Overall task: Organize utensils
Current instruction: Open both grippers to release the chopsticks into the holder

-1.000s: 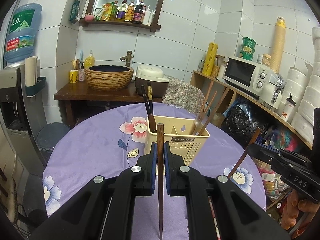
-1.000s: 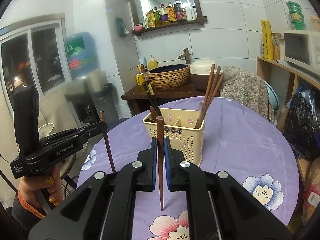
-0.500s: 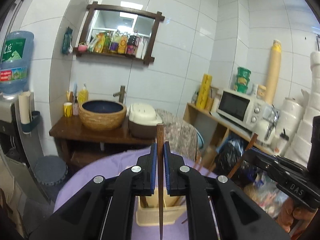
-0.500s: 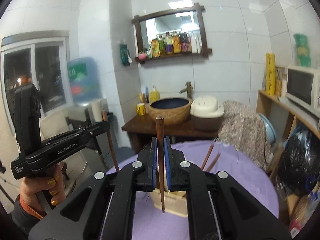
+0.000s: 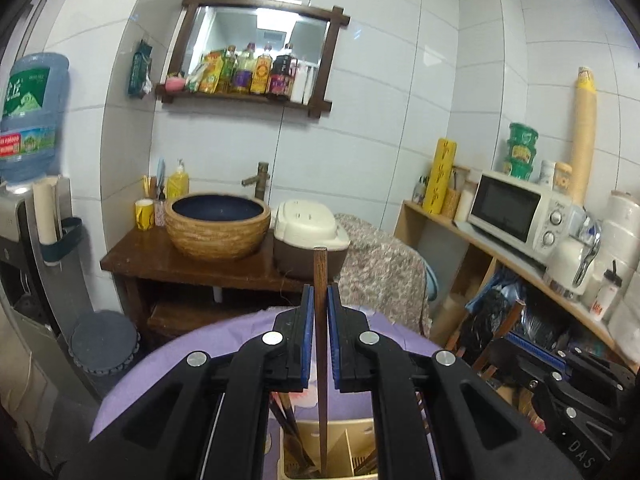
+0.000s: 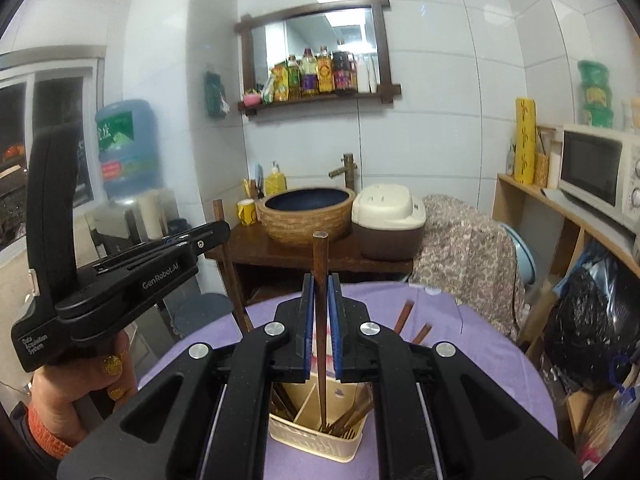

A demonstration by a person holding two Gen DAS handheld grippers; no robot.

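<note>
Between the left gripper's (image 5: 319,312) closed jaws, a brown chopstick (image 5: 320,344) is standing upright, tip dipping into the cream utensil caddy (image 5: 352,456). Likewise, the right gripper (image 6: 319,312) is clamping its own chopstick (image 6: 320,340) vertically over the caddy. Both have risen since a second ago, when the caddy sat ahead. Beyond the purple floral worktop (image 6: 480,364), a basin (image 5: 218,226) and microwave (image 5: 516,214) are sitting against white tiles.
</note>
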